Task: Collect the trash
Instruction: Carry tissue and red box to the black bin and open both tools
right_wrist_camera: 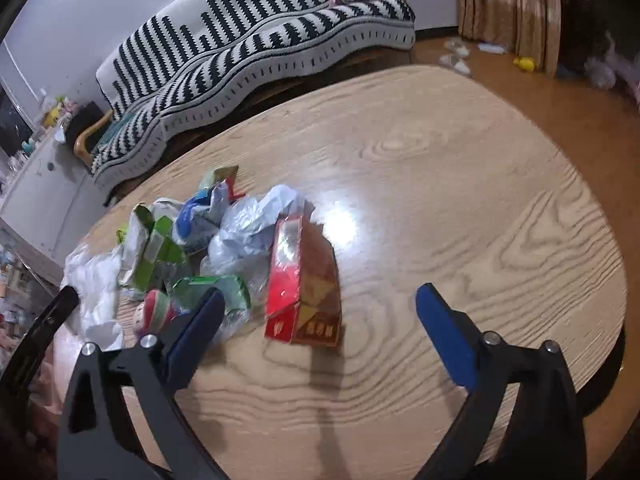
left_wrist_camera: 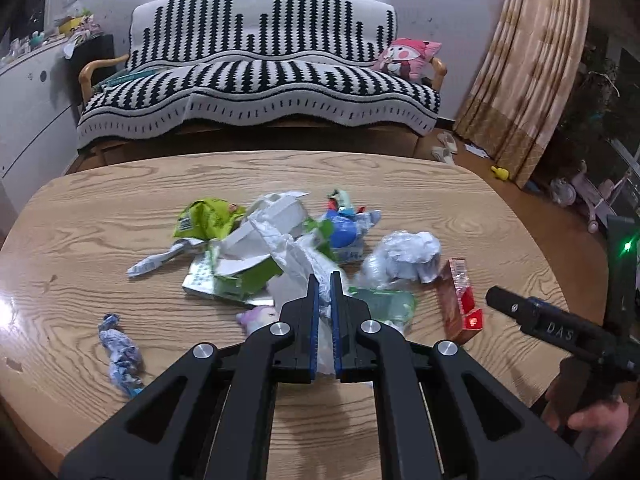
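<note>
Left gripper [left_wrist_camera: 325, 280] pinched tight on a white plastic bag [left_wrist_camera: 296, 256] trailing off the trash pile [left_wrist_camera: 280, 240] mid-table [left_wrist_camera: 440, 200]; red box [right_wrist_camera: 304, 280] lies beside it; right gripper [right_wrist_camera: 320, 304] wide open, empty, box just ahead.

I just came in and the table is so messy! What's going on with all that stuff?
A person is clearing trash off the wooden table with a gripper in each hand. The left gripper is shut on a white plastic bag at the near side of the pile. The right gripper is wide open and empty, with a red box lying on the table just ahead of it. Wrappers, a green carton and a crumpled clear bag still lie on the table.
</note>
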`<control>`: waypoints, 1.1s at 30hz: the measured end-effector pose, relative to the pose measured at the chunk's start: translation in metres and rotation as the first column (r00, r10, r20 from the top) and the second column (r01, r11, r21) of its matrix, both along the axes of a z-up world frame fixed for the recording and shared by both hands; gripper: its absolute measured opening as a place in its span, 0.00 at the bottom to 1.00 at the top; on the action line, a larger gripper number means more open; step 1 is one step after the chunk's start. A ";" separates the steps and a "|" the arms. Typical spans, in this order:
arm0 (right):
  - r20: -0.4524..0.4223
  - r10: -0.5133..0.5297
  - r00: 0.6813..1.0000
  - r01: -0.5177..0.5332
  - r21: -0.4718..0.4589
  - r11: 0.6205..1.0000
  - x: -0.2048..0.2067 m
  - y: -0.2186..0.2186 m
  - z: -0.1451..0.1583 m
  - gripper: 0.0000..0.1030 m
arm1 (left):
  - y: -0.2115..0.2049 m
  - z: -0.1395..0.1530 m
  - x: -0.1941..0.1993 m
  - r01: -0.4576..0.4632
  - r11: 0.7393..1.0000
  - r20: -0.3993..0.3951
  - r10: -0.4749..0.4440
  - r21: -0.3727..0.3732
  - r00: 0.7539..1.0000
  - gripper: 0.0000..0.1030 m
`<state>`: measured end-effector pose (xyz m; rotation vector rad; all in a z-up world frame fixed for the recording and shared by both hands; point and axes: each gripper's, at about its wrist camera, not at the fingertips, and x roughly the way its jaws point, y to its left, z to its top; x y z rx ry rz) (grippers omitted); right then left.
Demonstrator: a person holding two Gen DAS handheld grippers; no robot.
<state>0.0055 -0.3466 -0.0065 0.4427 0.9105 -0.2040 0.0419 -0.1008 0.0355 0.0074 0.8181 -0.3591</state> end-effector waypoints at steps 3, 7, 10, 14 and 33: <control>-0.030 0.018 0.999 -0.019 -0.018 1.000 0.011 0.010 -0.004 0.90 | 0.012 -0.002 0.006 -0.020 1.000 -0.019 0.020 -0.009 1.000 0.04; -0.090 0.036 0.995 -0.045 -0.097 0.994 0.026 0.026 -0.018 0.77 | 0.016 -0.010 0.011 -0.012 1.000 -0.037 0.012 0.003 0.999 0.04; -0.136 0.051 0.989 -0.072 -0.151 0.986 0.031 0.034 -0.032 0.32 | 0.015 -0.014 0.014 -0.001 1.000 -0.055 0.001 0.001 0.998 0.04; -0.118 0.049 0.992 -0.066 -0.143 0.988 0.022 0.027 -0.029 0.22 | 0.012 -0.013 0.014 -0.001 1.000 -0.060 0.000 -0.009 0.998 0.04; 0.022 -0.347 0.938 0.347 -0.105 0.932 -0.225 -0.211 0.013 0.22 | -0.239 0.008 -0.106 0.429 0.901 -0.008 -0.431 -0.068 0.903 0.04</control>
